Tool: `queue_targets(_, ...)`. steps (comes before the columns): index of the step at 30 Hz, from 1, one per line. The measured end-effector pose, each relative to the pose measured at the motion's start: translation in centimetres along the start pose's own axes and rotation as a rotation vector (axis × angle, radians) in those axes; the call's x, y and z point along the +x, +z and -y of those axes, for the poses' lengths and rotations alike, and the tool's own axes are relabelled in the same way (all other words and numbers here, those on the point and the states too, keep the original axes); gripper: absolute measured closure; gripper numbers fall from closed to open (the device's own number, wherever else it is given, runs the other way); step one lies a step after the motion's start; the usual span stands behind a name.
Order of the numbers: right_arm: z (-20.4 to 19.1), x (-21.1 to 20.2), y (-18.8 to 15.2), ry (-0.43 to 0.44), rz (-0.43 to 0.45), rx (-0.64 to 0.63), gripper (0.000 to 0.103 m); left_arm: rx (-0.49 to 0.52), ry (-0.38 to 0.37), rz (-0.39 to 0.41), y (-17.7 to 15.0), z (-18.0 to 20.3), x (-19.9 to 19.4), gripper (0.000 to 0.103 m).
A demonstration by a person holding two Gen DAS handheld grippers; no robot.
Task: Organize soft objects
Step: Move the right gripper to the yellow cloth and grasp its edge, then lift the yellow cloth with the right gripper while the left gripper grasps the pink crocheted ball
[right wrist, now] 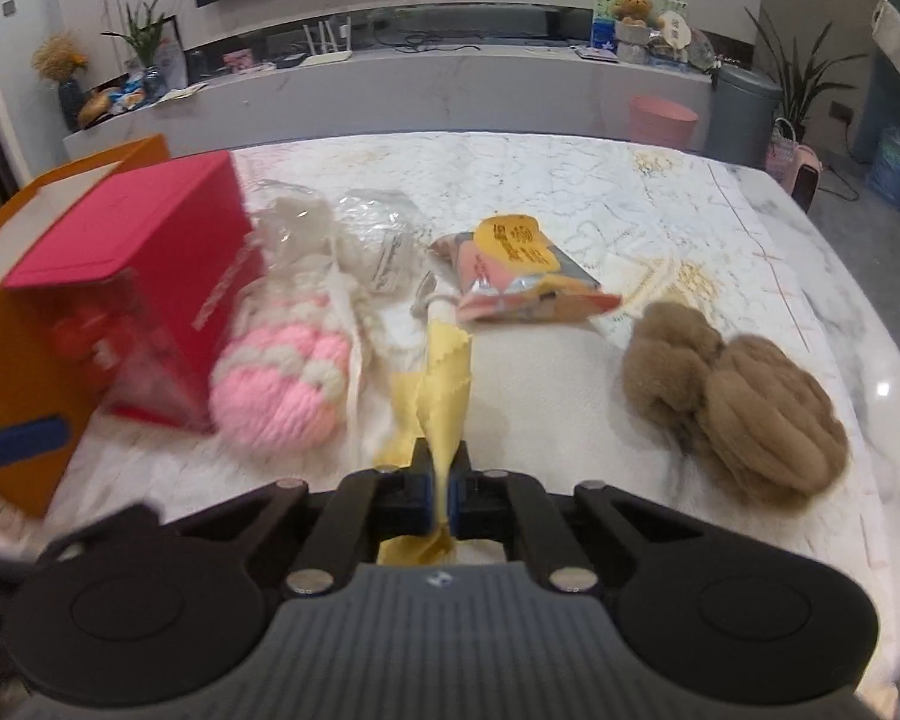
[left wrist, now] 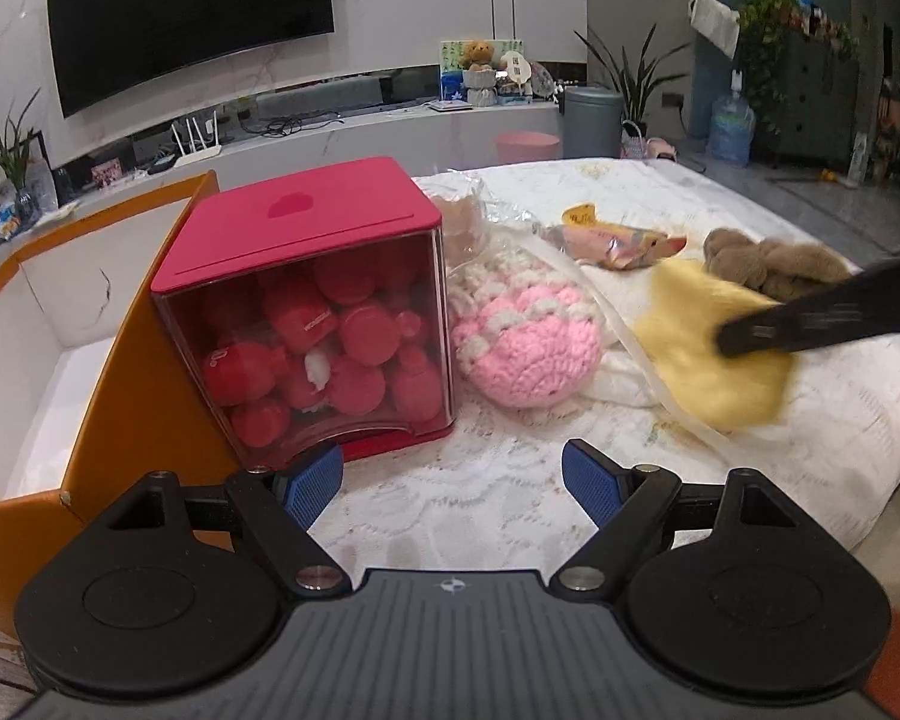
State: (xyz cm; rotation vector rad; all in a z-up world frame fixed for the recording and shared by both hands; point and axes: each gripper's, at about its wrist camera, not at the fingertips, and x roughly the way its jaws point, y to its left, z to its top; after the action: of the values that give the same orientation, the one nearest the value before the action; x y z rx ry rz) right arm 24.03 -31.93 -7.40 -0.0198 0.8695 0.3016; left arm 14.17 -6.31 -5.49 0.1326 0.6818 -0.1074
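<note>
The cloth [right wrist: 444,396] sits pinched between the right gripper's [right wrist: 444,495] fingers and runs forward from them across the table [right wrist: 570,192]. Left of the fingers lies the knitted ball [right wrist: 282,387], touching the box [right wrist: 138,276] on its far left; the box holds round capsules [left wrist: 330,354] and stands against the open carton [right wrist: 24,300]. Ahead of the fingers, beyond the cloth's far end, lies the snack packet [right wrist: 522,282]. Right of the fingers rests the fluffy bundle [right wrist: 744,402], well apart from the packet. The left gripper's [left wrist: 453,483] fingers stand apart just before the box.
</note>
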Motion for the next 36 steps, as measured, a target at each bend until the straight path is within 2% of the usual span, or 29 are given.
queue_targets(3, 1.2, -2.1, -1.6, 0.016, -0.026, 0.025, 0.102, 0.028, 0.014, 0.0, -0.2, 0.2, 0.0, 0.006)
queue_targets(6, 2.8, -3.0, -3.2, -0.029, -0.056, 0.033, 0.102, 0.046, 0.013, 0.002, -0.3, 0.5, -0.1, 0.006)
queue_targets(10, 4.7, -2.6, -4.1, -0.057, -0.082, 0.112, 0.102, 0.07, 0.0, 0.016, -0.7, 0.7, 0.0, 0.006)
queue_targets(13, 5.5, -2.7, -4.3, -0.052, -0.072, 0.154, 0.102, 0.106, -0.082, 0.024, -0.9, 1.3, -0.4, 0.006)
queue_targets(16, 5.5, -3.1, -4.4, -0.051, -0.068, 0.144, 0.102, 0.162, -0.191, 0.027, -1.5, 2.8, -1.2, 0.006)
queue_targets(19, 5.5, -3.3, -4.0, -0.038, -0.053, 0.148, 0.102, 0.226, -0.219, 0.03, -2.0, 4.8, -1.2, 0.006)
queue_targets(21, 5.5, -3.5, -3.7, -0.026, -0.041, 0.155, 0.102, 0.247, -0.193, 0.031, -2.1, 6.0, -0.6, 0.006)
queue_targets(23, 5.6, -3.7, -3.5, -0.028, -0.03, 0.163, 0.102, 0.235, -0.126, 0.057, -2.1, 6.7, 0.2, 0.006)
queue_targets(26, 5.8, -4.1, -3.3, -0.023, -0.018, 0.182, 0.102, 0.208, 0.08, 0.118, -1.7, 7.7, 1.6, 0.006)
queue_targets(27, 5.8, -4.2, -3.2, -0.017, -0.014, 0.182, 0.102, 0.186, 0.127, 0.125, -1.3, 7.9, 2.2, 0.006)
queue_targets(31, 5.5, -4.4, -3.0, 0.002, -0.012, 0.153, 0.101, 0.087, 0.173, 0.131, -0.1, 8.2, 4.2, 0.008)
queue_targets(34, 5.6, -4.8, -2.9, -0.015, 0.013, 0.167, 0.101, 0.125, 0.236, 0.151, 0.0, 8.8, 5.3, 0.016)
queue_targets(36, 6.0, -5.2, -2.8, -0.017, 0.029, 0.195, 0.101, 0.163, 0.239, 0.146, -0.1, 8.9, 5.9, 0.033)
